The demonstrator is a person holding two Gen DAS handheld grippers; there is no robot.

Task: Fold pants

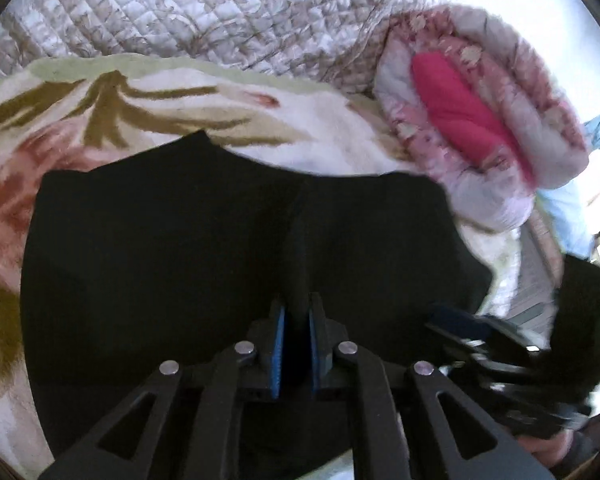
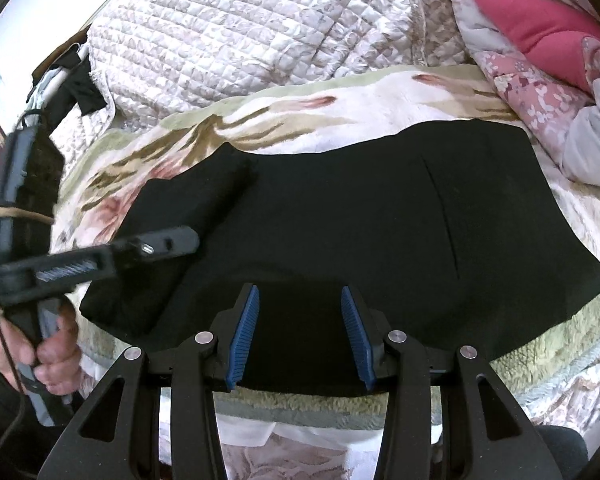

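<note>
Black pants (image 2: 340,216) lie crosswise on the bed; left tongs (image 1: 297,320) pinch a raised fold, right tongs (image 2: 300,332) gape over the near edge.

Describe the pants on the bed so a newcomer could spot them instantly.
Start at the quilted bedspread, then drop to the fleece blanket with pink-and-olive flowers spread in front of it. The black pants lie flat across that blanket, left of the pink floral comforter. They are the only plain, dark thing among pale, patterned bedding.
</note>
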